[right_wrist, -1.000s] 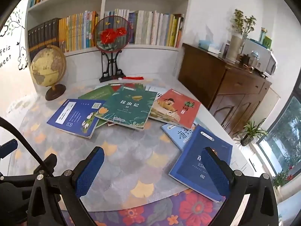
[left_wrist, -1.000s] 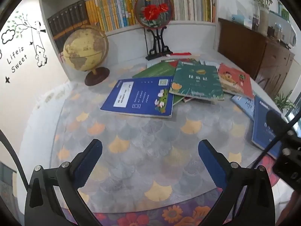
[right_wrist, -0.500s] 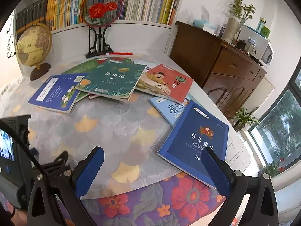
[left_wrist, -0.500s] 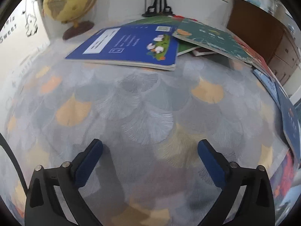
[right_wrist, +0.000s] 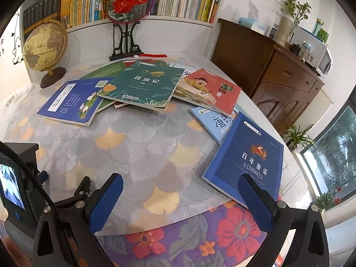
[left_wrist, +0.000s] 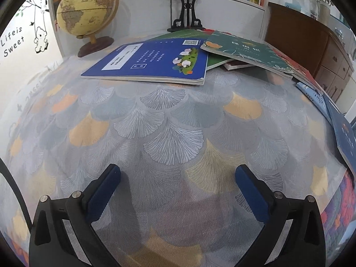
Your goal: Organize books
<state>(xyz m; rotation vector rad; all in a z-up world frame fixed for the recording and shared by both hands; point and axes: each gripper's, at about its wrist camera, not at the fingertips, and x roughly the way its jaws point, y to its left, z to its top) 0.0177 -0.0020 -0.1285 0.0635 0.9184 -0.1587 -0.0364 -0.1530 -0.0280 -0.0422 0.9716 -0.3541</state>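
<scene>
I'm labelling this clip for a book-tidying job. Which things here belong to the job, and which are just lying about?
Part of the job:
- blue book with flowers
- green book
- red book
- light blue book
- dark blue book
- left gripper, open
- right gripper, open

Just lying about:
- globe
- fan on stand
- wooden cabinet

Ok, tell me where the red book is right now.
In the right wrist view, the red book lies right of centre on the table, its left edge tucked under the green book and its near corner overlapping the light blue book.
</scene>
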